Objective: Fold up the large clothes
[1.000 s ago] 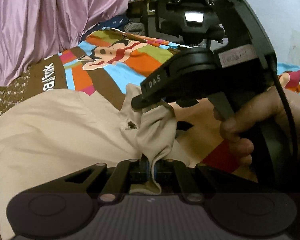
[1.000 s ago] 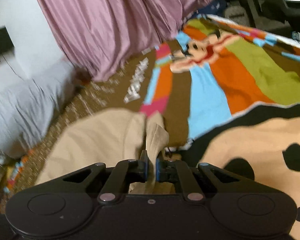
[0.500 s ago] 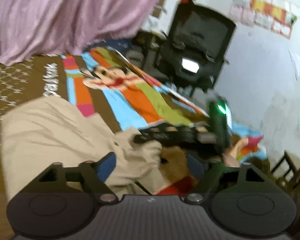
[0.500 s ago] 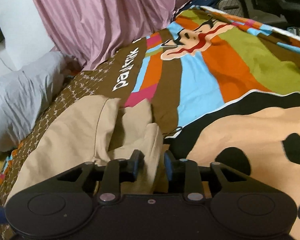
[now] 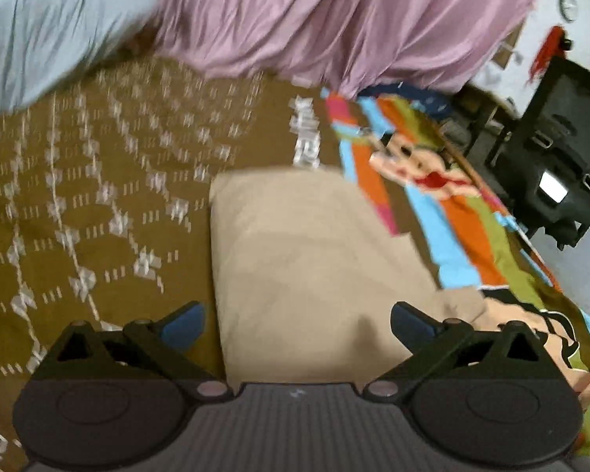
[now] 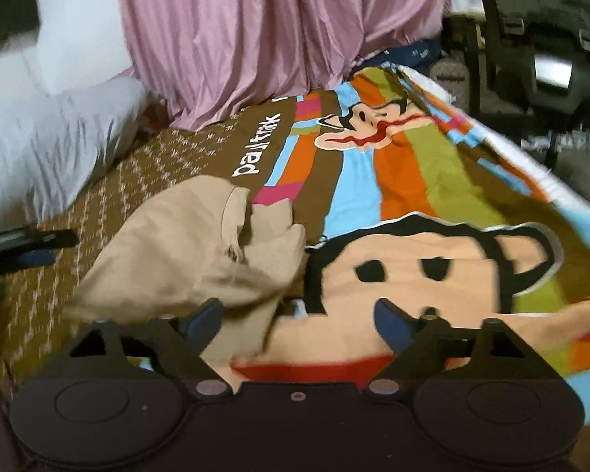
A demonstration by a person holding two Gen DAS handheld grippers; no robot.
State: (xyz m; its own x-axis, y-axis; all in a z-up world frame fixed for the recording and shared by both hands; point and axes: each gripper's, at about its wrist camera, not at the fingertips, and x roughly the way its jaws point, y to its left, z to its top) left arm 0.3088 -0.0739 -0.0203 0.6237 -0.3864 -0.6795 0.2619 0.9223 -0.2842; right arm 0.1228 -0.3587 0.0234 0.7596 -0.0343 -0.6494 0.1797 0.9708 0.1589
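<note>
A beige garment point(image 5: 306, 259) lies folded on the bed. In the right wrist view it point(image 6: 185, 251) sits left of centre with a bunched, rumpled end toward the cartoon print. My left gripper point(image 5: 297, 320) is open and empty, hovering over the garment's near edge. My right gripper point(image 6: 299, 316) is open and empty, just right of the garment's near end. The left gripper's tip also shows at the far left of the right wrist view point(image 6: 27, 244).
The bedspread point(image 6: 413, 181) has a brown patterned part and a bright striped cartoon part. A grey pillow point(image 6: 51, 145) lies at the back left. A pink curtain point(image 6: 255, 27) hangs behind. A black office chair point(image 5: 558, 173) stands past the bed's right edge.
Both grippers were shut on the bunched beige cloth. They opened, let it drop onto the bed, and pulled back and apart. The left one swung to the left.
</note>
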